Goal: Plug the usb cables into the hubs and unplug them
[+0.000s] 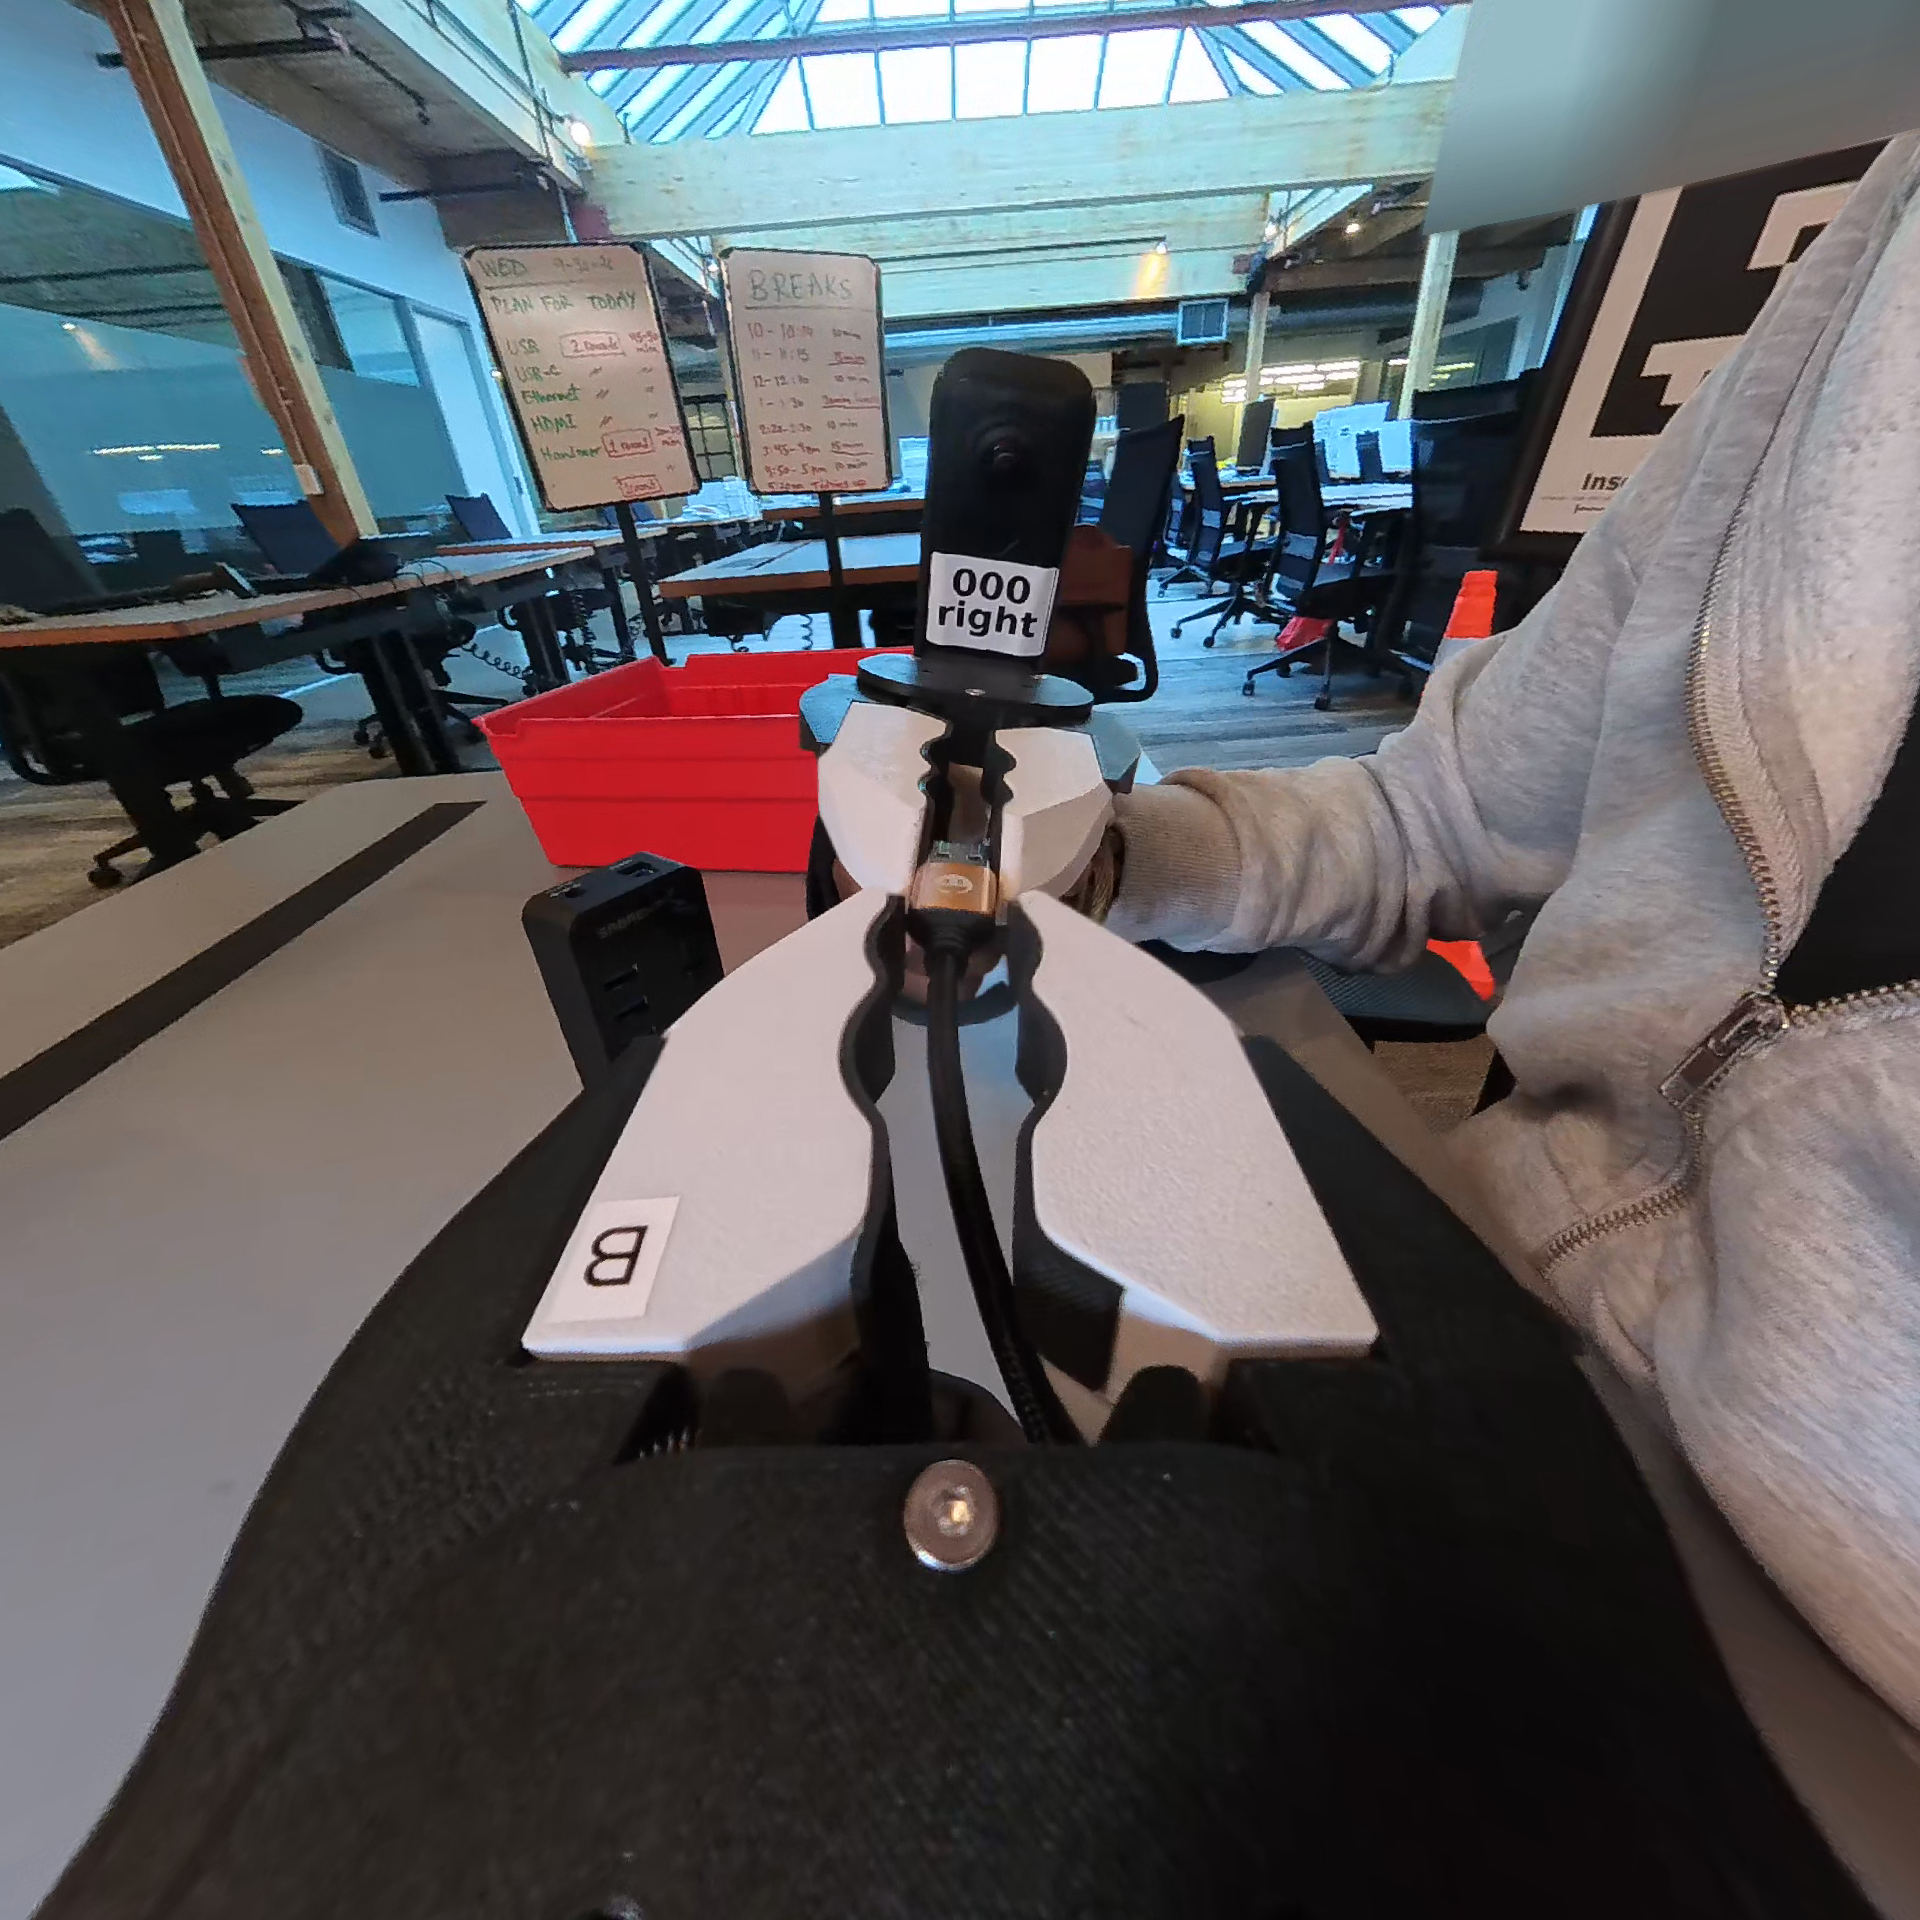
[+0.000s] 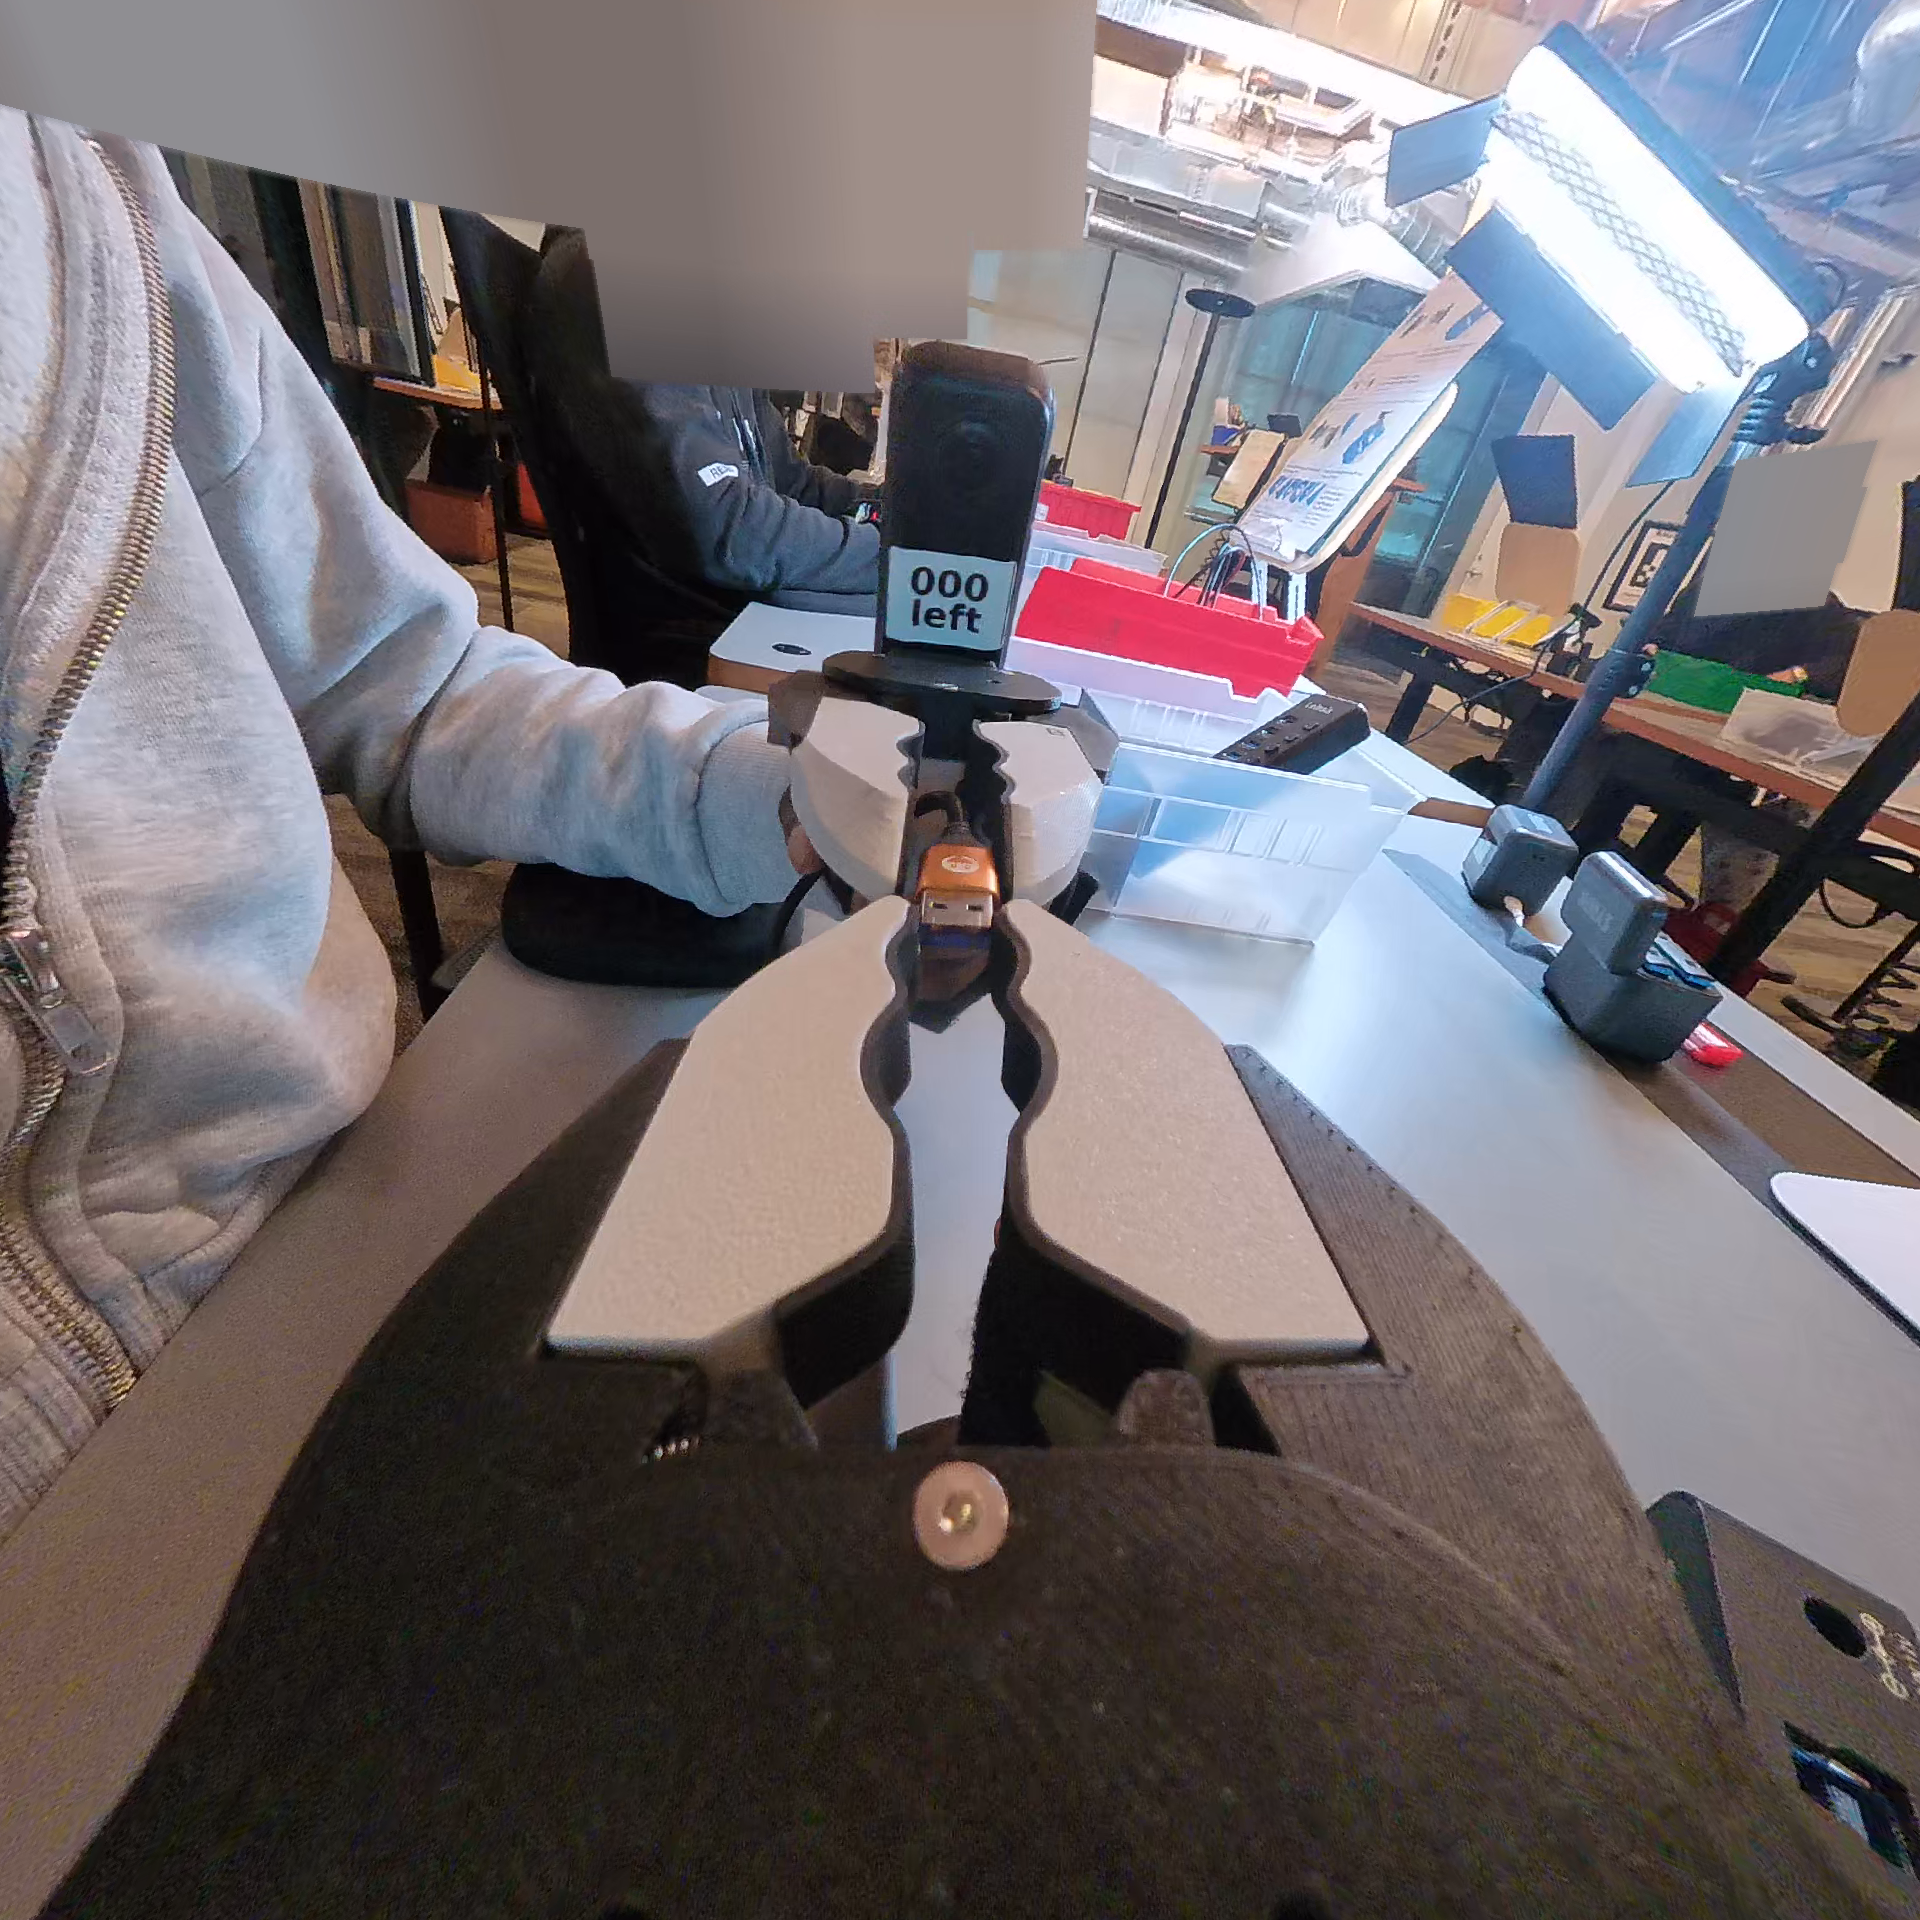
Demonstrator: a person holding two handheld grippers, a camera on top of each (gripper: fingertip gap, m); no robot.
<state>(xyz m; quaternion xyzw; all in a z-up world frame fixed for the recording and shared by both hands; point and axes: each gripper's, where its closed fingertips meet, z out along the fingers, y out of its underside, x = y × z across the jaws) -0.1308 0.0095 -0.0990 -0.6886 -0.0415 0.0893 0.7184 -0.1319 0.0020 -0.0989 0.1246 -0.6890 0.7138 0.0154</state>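
Between the left gripper's (image 1: 953, 914) clamped tips sits the orange-collared, black-braided USB cable (image 1: 952, 889); right gripper (image 2: 958, 925) nips its metal plug (image 2: 954, 914).

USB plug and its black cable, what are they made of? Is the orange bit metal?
The orange shell is probably metal: it has a smooth, soft shine, like coloured aluminium, though glossy plastic could look alike. The silver tip is bare shiny metal. The cable looks wrapped in black woven fabric: a fine braided pattern shows along it, and it looks matte.
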